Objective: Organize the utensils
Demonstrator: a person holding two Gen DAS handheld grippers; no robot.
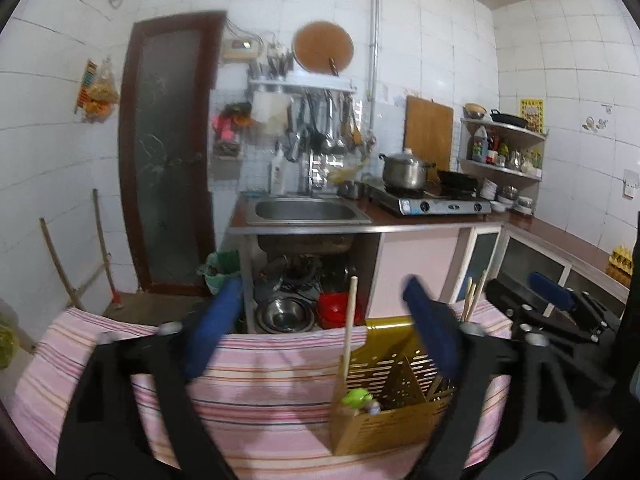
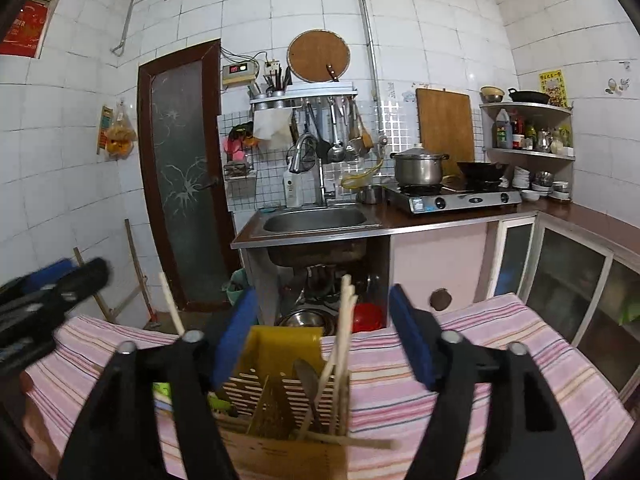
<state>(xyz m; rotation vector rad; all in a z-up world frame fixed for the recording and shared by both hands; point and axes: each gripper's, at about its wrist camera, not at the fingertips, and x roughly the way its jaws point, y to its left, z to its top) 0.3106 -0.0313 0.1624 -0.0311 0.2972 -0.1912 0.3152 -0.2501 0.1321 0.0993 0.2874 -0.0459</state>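
A yellow perforated utensil holder [image 1: 384, 396] stands on a table with a pink striped cloth [image 1: 256, 384]. A wooden chopstick [image 1: 349, 320] stands in its left compartment with a green-handled utensil [image 1: 357, 397]. In the right wrist view the holder [image 2: 280, 384] holds several chopsticks [image 2: 343, 328] and a metal spoon [image 2: 308, 380]. My left gripper [image 1: 320, 320] is open and empty above the holder's left side. My right gripper [image 2: 324, 332] is open and empty just above the holder. Each gripper shows at the edge of the other's view, the right one [image 1: 552, 304] and the left one [image 2: 52, 284].
Beyond the table is a kitchen counter with a steel sink [image 2: 316, 218], a gas stove [image 2: 456, 198] with a pot [image 2: 418, 166], and bowls under the sink [image 1: 286, 314]. Glass-door cabinets [image 2: 568, 276] are at the right.
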